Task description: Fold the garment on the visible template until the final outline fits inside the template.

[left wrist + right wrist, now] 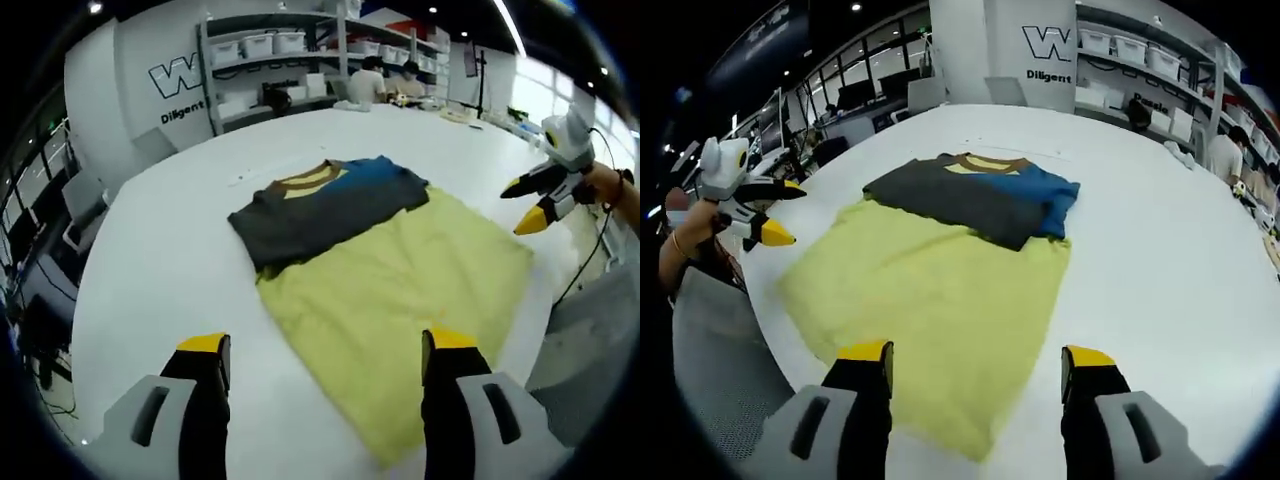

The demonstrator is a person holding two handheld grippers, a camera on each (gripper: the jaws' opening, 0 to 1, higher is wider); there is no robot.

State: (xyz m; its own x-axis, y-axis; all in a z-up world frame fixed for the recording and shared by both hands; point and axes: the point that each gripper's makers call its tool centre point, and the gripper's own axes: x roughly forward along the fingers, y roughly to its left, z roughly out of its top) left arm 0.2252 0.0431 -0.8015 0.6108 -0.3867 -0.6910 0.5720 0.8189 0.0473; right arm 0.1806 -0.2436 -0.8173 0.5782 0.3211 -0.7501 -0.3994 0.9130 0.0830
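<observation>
A shirt [330,205] in grey, blue and yellow is seen lying on a white desk [170,270], its lower part spread flat over the far end of a pale yellow mat [400,290]. The left tool [325,365] is held above the mat's near edge with its jaws spread wide, nothing between them. The right tool [975,370] is likewise held open and empty over the mat's other side [930,300]. Shelves with white bins [260,45] are seen beyond the desk.

One folded garment [330,205], one yellow template [400,290], one white table [170,250], two tools, left tool [325,360], right tool [975,372]
</observation>
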